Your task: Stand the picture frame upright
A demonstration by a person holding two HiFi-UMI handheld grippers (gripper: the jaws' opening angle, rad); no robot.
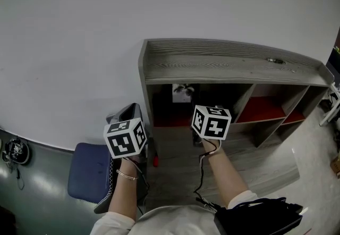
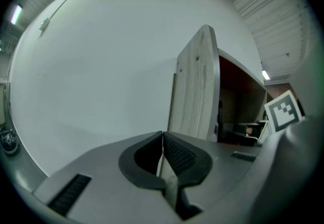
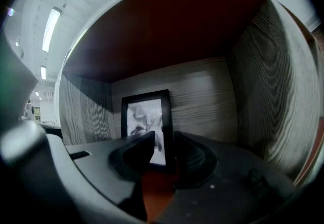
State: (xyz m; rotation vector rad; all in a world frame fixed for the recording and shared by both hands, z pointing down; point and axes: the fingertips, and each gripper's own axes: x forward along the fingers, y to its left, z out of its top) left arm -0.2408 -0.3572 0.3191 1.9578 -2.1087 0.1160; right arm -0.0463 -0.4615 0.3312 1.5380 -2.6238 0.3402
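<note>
1. Your right gripper (image 3: 163, 141) has its jaws parted. Only a sliver of the red shelf floor (image 3: 157, 182) shows in the gap, so it grasps nothing.
2. The picture frame (image 3: 146, 124) sits just left of centre in the right gripper view. It stands on its short edge in the left compartment of the shelf unit (image 1: 223, 61), close to the wood-grain back panel (image 3: 202, 101). Whether it actually leans on that panel can't be told.
3. Its long axis runs up and down, so it looks upright already and the task seems done or nearly so.
4. The relation that matters is that the frame lies straight ahead of the right jaws and beyond their tips. Its right border lines up with the gap between them. A push forward would likely meet that border and could tip the frame, so a straight pull back toward you looks like the safe move.
5. In the head view the frame appears at centre, above and a little left of the right gripper's marker cube (image 1: 211, 121). That makes your right gripper clearly the nearer one.
6. Your left gripper (image 2: 162, 139) is clenched on nothing, with its pads meeting. It sits outside the unit, facing the side panel (image 2: 195, 91) and the white wall (image 2: 101, 66), well apart from the frame.
</note>
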